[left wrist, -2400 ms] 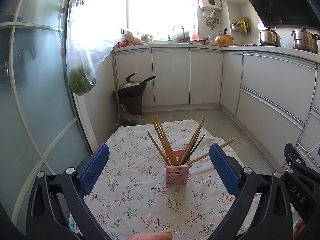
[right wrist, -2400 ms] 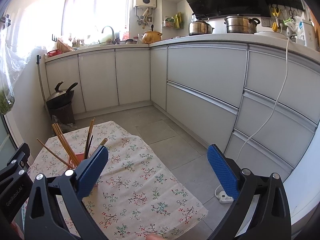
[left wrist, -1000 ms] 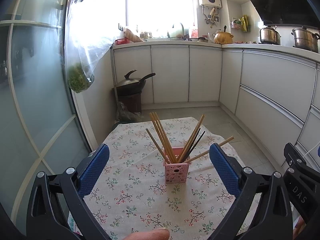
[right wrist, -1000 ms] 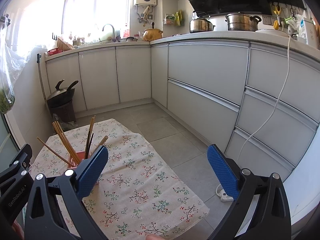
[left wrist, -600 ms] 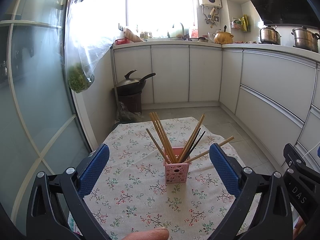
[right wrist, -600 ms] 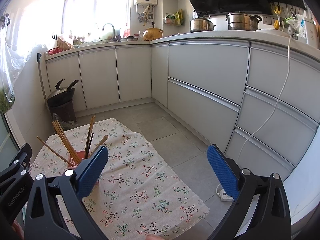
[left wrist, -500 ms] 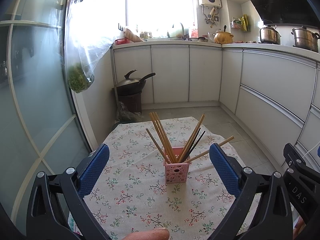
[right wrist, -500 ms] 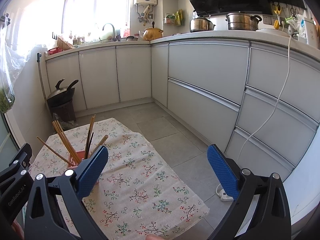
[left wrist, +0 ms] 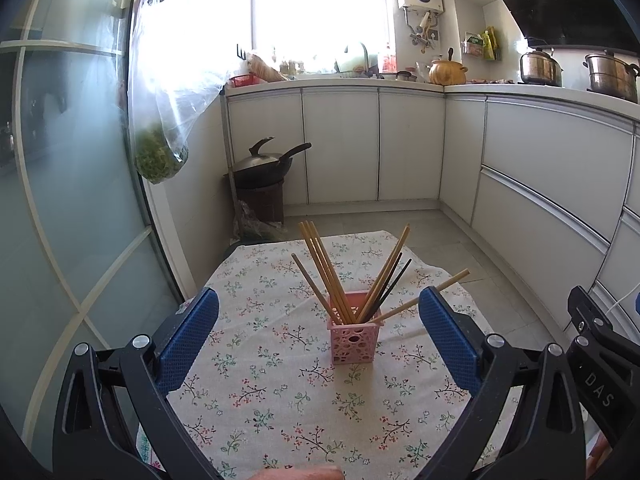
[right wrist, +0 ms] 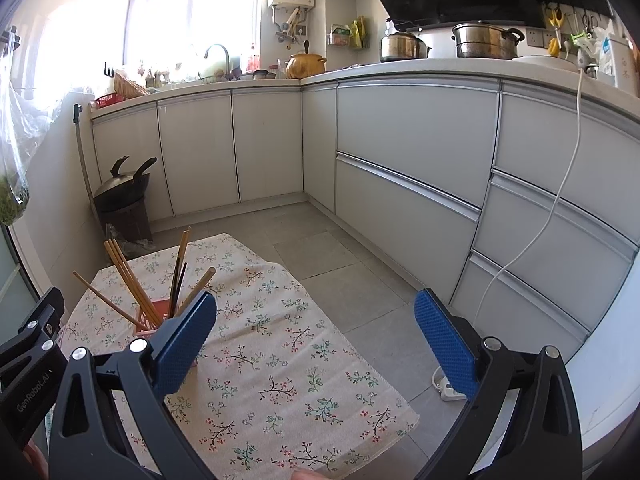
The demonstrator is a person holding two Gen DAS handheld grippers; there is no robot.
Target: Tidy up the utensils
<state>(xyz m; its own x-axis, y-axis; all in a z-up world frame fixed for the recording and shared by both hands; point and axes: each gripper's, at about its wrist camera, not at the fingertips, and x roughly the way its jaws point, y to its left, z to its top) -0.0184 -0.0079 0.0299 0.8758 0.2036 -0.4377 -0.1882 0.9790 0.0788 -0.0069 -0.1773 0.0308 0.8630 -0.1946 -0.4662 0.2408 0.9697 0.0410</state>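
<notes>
A small pink perforated holder (left wrist: 353, 343) stands upright on the floral tablecloth (left wrist: 280, 392). Several wooden and dark chopsticks (left wrist: 332, 276) stand fanned out in it. My left gripper (left wrist: 318, 336) is open and empty, held back from the holder, which sits between its blue pads. In the right wrist view the holder (right wrist: 146, 326) shows at the left, partly behind the left blue pad (right wrist: 182, 346). My right gripper (right wrist: 316, 344) is open and empty, to the right of the holder above the cloth (right wrist: 280, 360).
A glass door (left wrist: 68, 200) with a hanging bag of greens (left wrist: 160, 156) stands left of the table. A wok (left wrist: 264, 164) sits on a stand behind it. White cabinets (right wrist: 400, 168) line the back and right. A power strip (right wrist: 446, 386) lies on the floor.
Both views have shifted very slightly since 2.4 s ago. The holder and chopsticks have not moved, and both grippers have stayed open.
</notes>
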